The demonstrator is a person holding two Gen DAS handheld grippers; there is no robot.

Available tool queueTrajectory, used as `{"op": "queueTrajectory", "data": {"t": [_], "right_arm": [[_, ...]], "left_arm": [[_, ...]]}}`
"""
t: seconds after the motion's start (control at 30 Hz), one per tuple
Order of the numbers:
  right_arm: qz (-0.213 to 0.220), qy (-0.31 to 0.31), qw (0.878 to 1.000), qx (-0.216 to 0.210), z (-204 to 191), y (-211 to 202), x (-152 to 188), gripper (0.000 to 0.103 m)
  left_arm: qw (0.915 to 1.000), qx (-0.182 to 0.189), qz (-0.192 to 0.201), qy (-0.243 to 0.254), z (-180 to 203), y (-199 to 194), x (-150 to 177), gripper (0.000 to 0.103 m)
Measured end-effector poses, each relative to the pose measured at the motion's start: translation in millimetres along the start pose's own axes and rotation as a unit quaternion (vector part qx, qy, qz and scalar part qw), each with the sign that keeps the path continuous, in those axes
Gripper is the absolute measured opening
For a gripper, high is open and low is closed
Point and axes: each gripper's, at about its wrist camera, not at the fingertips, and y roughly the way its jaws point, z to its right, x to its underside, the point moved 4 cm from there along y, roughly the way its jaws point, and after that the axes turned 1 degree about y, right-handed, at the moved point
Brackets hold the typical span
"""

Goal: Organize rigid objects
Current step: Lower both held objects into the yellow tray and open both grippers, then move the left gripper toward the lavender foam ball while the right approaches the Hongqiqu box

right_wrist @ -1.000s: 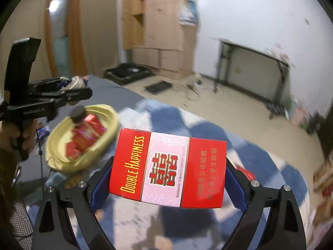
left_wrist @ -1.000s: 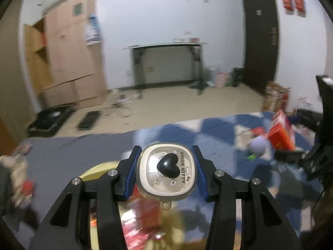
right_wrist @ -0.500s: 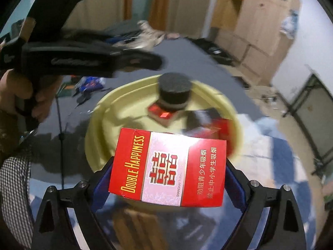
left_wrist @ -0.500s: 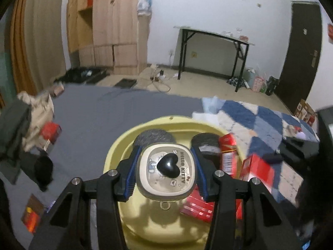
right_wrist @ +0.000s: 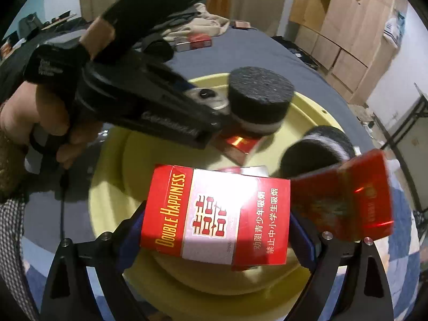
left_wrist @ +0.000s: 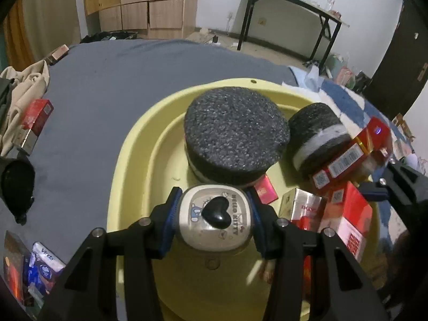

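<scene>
My left gripper [left_wrist: 215, 220] is shut on a beige Hello Kitty case [left_wrist: 215, 218] with a black heart, held low over the yellow basin [left_wrist: 133, 144]. My right gripper [right_wrist: 216, 216] is shut on a red Double Happiness cigarette pack [right_wrist: 214, 214], held over the same basin [right_wrist: 107, 187]. In the basin lie two black foam discs [left_wrist: 235, 136] [left_wrist: 315, 133] and several red cigarette boxes [left_wrist: 347, 214]. The left gripper and the hand holding it also show in the right wrist view [right_wrist: 149, 112], close above the basin beside a foam disc [right_wrist: 259, 93].
The basin sits on a grey bed cover [left_wrist: 107, 80]. A red box [left_wrist: 34, 117], beige clothing [left_wrist: 26, 85] and a black object [left_wrist: 16, 184] lie at left. Small packets [left_wrist: 40, 270] lie at lower left. A black table [left_wrist: 289, 5] and wooden cabinets [left_wrist: 139, 2] stand behind.
Both grippers have moved down and closer over the yellow basin, still holding their objects. The left gripper now sits right by the foam disc.
</scene>
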Motion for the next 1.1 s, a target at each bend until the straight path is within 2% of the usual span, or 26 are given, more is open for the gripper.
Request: {"op": "queueTrajectory", "data": {"t": [0.3,0.43,0.5,0.57,0.63,0.77,0.87,0.93,1.03,1.1], "right_arm": [[0.018,0.001,1.0,0.01,-2,-11,7,0.093],[0.026,0.0,1.0,0.011,-6,-23,13,0.094],[0.034,-0.002,0.999,0.013,-8,-25,13,0.095],[0.048,0.001,0.999,0.004,-10,-32,14,0.096],[0.068,0.015,0.998,-0.001,-9,-47,13,0.103],[0.108,0.043,0.993,0.01,3,-94,18,0.103],[0.113,0.099,0.988,0.03,31,-135,37,0.103],[0.117,0.143,0.981,0.063,56,-171,58,0.103],[0.143,0.2,0.959,0.144,93,-241,103,0.103],[0.162,0.254,0.931,0.208,120,-295,150,0.103]], "left_arm": [[0.9999,-0.005,0.0,-0.009,-6,-1,0,0.051],[0.9999,-0.01,0.008,-0.012,-7,-10,0,0.07],[0.9997,-0.001,0.021,-0.008,-3,-26,-2,0.08],[0.9987,-0.006,0.051,-0.005,3,-49,-7,0.1],[0.9961,-0.01,0.088,0.003,13,-73,-13,0.103],[0.9905,-0.003,0.132,0.039,47,-113,-23,0.103],[0.9835,0.038,0.163,0.069,88,-137,-36,0.103],[0.9753,0.079,0.184,0.094,126,-151,-49,0.103],[0.9622,0.143,0.197,0.122,187,-164,-69,0.103],[0.9523,0.183,0.194,0.148,230,-172,-74,0.103]]}}
